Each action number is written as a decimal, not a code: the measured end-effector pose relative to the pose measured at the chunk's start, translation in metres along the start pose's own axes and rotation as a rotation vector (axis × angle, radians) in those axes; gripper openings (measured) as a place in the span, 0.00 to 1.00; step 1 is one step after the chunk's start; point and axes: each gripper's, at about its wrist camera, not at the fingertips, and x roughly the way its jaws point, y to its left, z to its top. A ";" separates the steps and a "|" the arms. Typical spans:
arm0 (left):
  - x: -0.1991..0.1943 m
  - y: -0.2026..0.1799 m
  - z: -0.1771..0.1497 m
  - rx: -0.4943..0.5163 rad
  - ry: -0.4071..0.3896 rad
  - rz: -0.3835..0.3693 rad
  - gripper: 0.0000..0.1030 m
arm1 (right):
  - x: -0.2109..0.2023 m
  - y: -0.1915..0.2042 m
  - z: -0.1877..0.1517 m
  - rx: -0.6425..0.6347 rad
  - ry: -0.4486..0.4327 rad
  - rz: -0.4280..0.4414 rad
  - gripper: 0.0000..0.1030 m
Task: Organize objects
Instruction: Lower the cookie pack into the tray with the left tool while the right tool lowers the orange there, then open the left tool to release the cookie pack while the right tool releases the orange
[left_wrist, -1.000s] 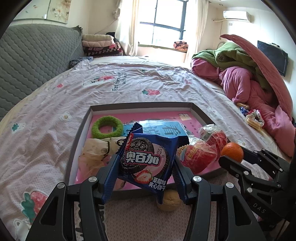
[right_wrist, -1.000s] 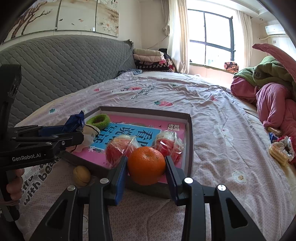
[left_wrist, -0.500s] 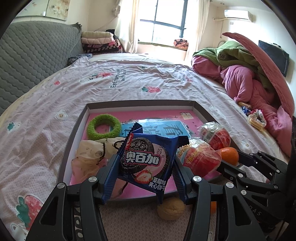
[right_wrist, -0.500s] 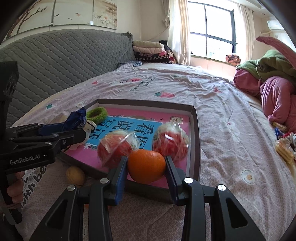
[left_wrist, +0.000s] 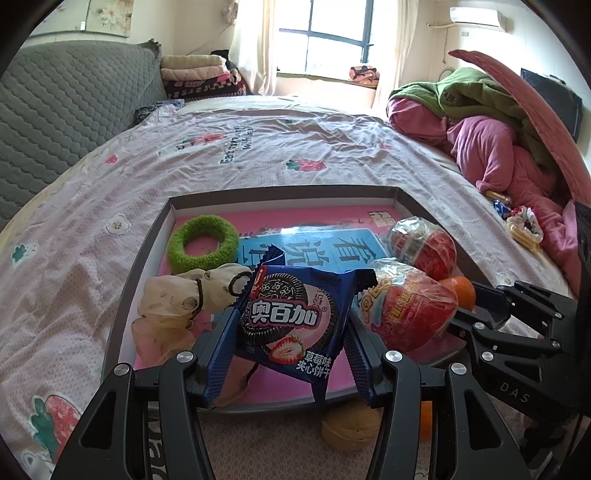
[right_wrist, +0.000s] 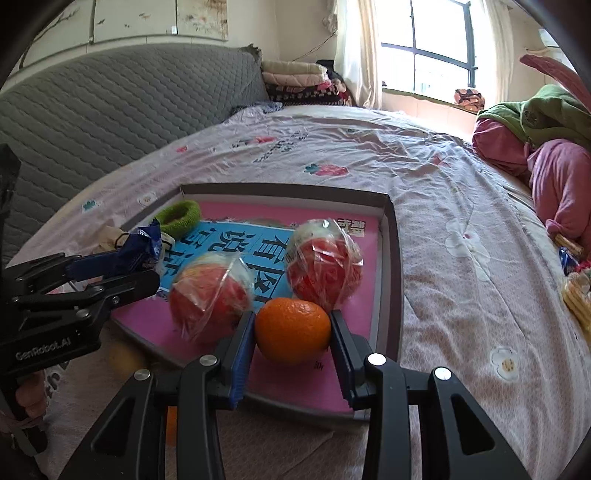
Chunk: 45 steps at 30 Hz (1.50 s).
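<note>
The left gripper (left_wrist: 291, 328) pinches a blue cookie packet (left_wrist: 291, 317) between its two blue-padded fingers (left_wrist: 221, 347), the packet standing upright between them with its printed face toward the camera and its lower corner hanging below the fingertips. Just beyond the packet lies a shallow box tray (left_wrist: 147, 254) with a pink floor and dark rim, set on the bed (left_wrist: 258, 155). Ahead and to the left of this claw, a green fuzzy ring (left_wrist: 202, 248) rests flat on the tray floor, and nearer, touching the packet's left edge, sits a crumpled cream-coloured cloth item (left_wrist: 181, 299). To the claw's right, two plastic-wrapped red apples lie in the tray: the nearer apple (left_wrist: 406, 314) is just beside the packet, the farther apple (left_wrist: 424, 247) behind it. Below the claw, outside the tray's near rim, a small tan round object (left_wrist: 349, 424) lies on the bedsheet. The right gripper (right_wrist: 293, 328) is closed on an orange (right_wrist: 293, 328), both pads pressed against its sides, and holds it over the near right part of the tray's pink floor; whether the fruit touches the floor cannot be told. Directly ahead of that claw the two wrapped apples appear again, one ahead-left (right_wrist: 210, 295) and one ahead-right (right_wrist: 323, 266), both near the orange. From the right wrist view the left gripper enters from the left, and part of a hand (right_wrist: 27, 398) grips its handle at the lower left edge.
</note>
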 end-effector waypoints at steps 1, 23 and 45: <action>0.001 0.000 0.000 0.001 0.003 0.001 0.55 | 0.002 -0.001 0.001 0.008 0.012 0.009 0.39; 0.015 -0.007 -0.003 -0.001 0.044 0.016 0.55 | -0.003 -0.002 0.001 0.020 0.067 0.029 0.39; 0.018 -0.007 -0.003 0.004 0.054 0.027 0.55 | -0.003 0.001 0.001 -0.016 0.051 -0.048 0.39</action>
